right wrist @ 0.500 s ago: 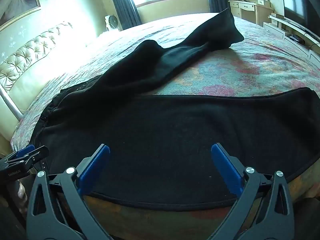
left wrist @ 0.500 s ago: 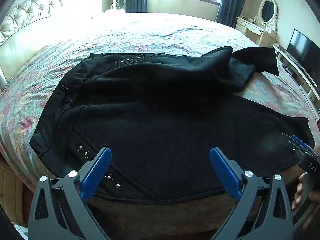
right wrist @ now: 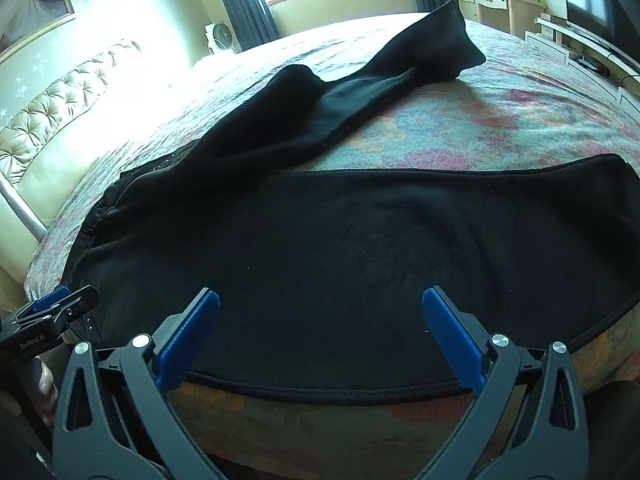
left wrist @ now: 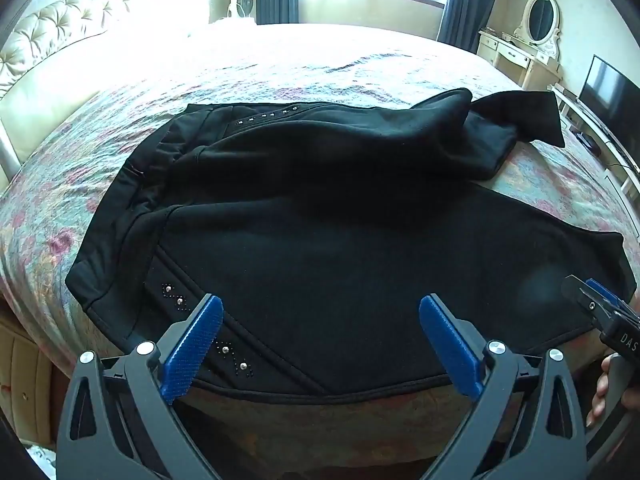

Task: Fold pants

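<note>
Black pants (left wrist: 320, 240) lie spread on a floral bedspread (left wrist: 360, 72), waistband to the left, legs to the right. The near leg (right wrist: 380, 260) lies flat along the bed's front edge. The far leg (right wrist: 320, 108) is rumpled and bent, its cuff (right wrist: 448, 44) pointing away. My left gripper (left wrist: 320, 344) is open and empty, hovering over the near hem by the studded hip seam (left wrist: 228, 350). My right gripper (right wrist: 320, 340) is open and empty over the near leg's front hem. Each gripper shows at the edge of the other's view, the right one (left wrist: 600, 312) and the left one (right wrist: 48, 312).
A tufted cream headboard (left wrist: 60, 40) stands at the left. A white dressing table with an oval mirror (left wrist: 536, 28) and a television (left wrist: 608, 88) stand at the right. A fan (left wrist: 240, 0) and a curtained window are beyond the bed.
</note>
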{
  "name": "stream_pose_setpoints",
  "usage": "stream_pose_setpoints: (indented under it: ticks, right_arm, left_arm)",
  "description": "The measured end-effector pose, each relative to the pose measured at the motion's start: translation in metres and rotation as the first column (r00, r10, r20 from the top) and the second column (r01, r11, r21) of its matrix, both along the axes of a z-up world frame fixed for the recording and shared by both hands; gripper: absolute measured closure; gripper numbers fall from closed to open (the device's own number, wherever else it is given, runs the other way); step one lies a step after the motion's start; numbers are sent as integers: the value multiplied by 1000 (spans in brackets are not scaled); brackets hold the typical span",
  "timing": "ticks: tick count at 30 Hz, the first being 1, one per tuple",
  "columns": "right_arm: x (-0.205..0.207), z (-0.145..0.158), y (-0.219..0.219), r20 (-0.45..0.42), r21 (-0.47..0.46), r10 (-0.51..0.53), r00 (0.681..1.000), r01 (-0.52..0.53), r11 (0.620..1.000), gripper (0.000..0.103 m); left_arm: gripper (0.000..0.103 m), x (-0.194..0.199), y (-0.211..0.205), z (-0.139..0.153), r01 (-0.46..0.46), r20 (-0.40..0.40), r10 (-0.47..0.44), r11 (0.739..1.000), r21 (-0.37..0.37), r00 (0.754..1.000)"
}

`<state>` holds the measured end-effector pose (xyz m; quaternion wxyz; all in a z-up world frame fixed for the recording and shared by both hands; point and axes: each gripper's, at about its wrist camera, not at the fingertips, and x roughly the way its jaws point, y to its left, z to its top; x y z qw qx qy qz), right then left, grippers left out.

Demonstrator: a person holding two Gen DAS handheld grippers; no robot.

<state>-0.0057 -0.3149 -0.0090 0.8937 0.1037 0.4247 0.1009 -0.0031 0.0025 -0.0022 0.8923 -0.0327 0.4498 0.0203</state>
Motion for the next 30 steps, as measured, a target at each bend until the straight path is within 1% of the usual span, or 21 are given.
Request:
stream_pose_setpoints:
  ticks: [30]
  right_arm:
    - [-6, -6, -1, -30, 21, -3, 1000, 4, 1000, 2]
  left_arm:
    - [5, 0, 1, 0, -3, -13, 3, 1000, -2, 1000]
